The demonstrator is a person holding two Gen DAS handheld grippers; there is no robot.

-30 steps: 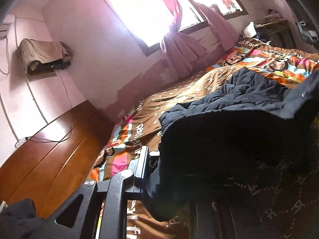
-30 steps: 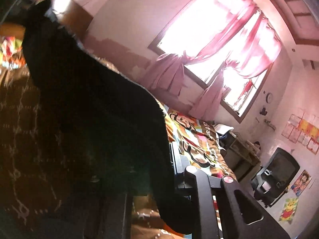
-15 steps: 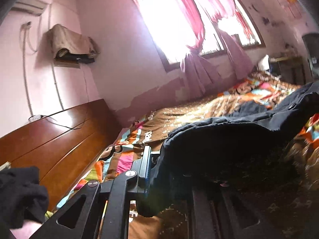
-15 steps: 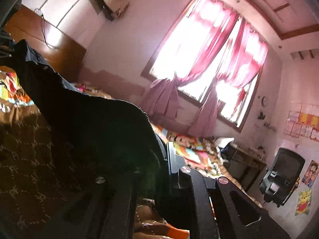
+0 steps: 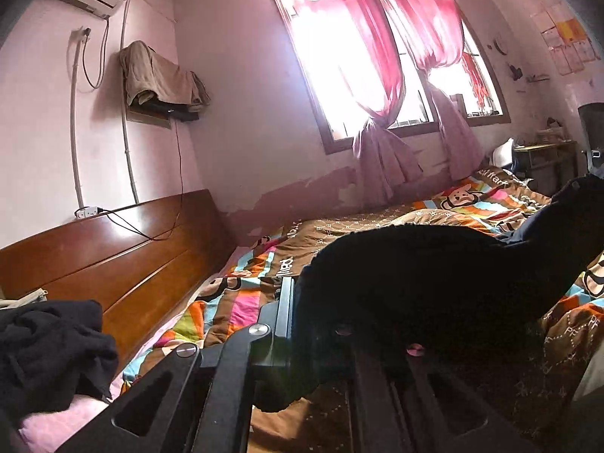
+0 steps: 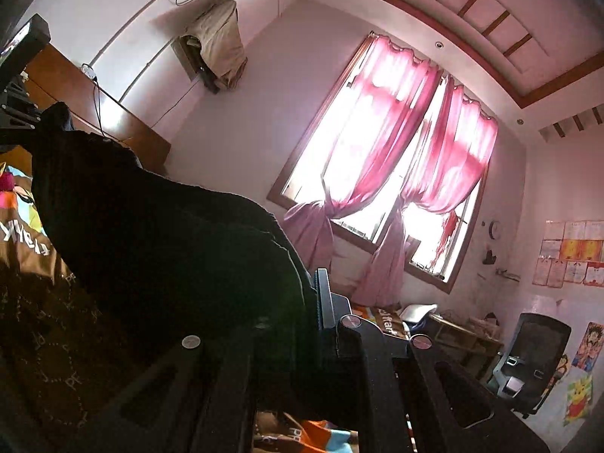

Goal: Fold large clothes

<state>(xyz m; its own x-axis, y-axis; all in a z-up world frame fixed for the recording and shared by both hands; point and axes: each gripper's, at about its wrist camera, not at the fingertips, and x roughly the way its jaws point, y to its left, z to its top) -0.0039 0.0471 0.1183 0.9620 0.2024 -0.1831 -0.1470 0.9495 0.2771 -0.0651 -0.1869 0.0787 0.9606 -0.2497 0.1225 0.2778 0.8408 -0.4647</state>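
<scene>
Lift is what has changed: over the last second we have raised both tools, and the dark garment [image 5: 434,275] that sagged close to the patterned bedspread [image 5: 241,302] now hangs as a taut span between them, clear of the bed at its held edge. Our left tool [image 5: 302,324] has its jaws closed down on one end of the cloth, and our right tool [image 6: 298,324] is clamped on the other end; the fabric is so dark against the window [image 6: 362,173] that we can only guess which part of the garment we hold, perhaps a hem or shoulder line. With the edge stretched and airborne, we judge the piece ready to be carried over and laid onto itself for a fold.
</scene>
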